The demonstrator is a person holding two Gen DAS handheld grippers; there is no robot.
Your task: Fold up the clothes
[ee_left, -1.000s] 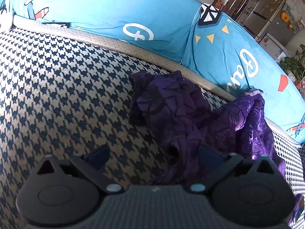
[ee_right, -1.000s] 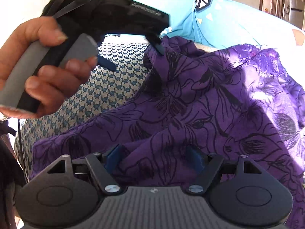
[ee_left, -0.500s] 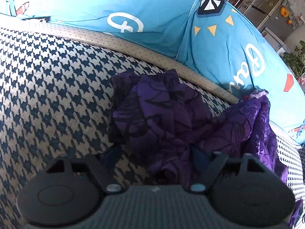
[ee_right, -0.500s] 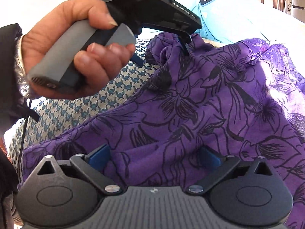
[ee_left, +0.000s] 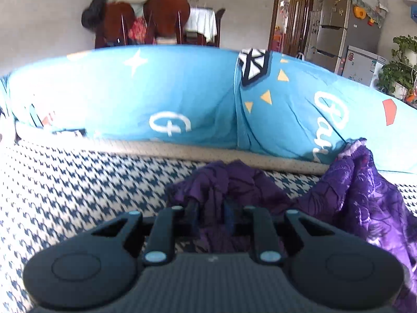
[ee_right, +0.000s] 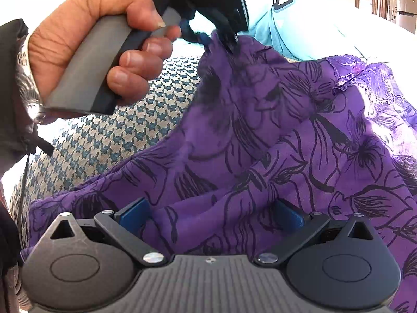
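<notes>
A purple garment [ee_right: 273, 135] with black flower print lies crumpled on a houndstooth sofa seat [ee_right: 109, 135]. In the left wrist view my left gripper [ee_left: 211, 208] is shut on a bunched corner of the purple garment [ee_left: 234, 182], lifting it a little. The right wrist view shows that same left gripper [ee_right: 221, 39], held by a hand [ee_right: 104, 39], pinching the cloth's top corner. My right gripper [ee_right: 211, 216] stands open low over the garment's near edge, with cloth lying between its blue pads [ee_right: 135, 214].
Blue printed cushions [ee_left: 182, 99] line the sofa back behind the houndstooth seat [ee_left: 78, 182]. Beyond them are wooden chairs [ee_left: 156, 15], a doorway, a fridge [ee_left: 346, 26] and a potted plant [ee_left: 398, 70]. A dark sleeve [ee_right: 13, 83] is at the left.
My left gripper has closed on the garment's corner and tilted up, raising the cloth. The right gripper stayed open over the near edge.
</notes>
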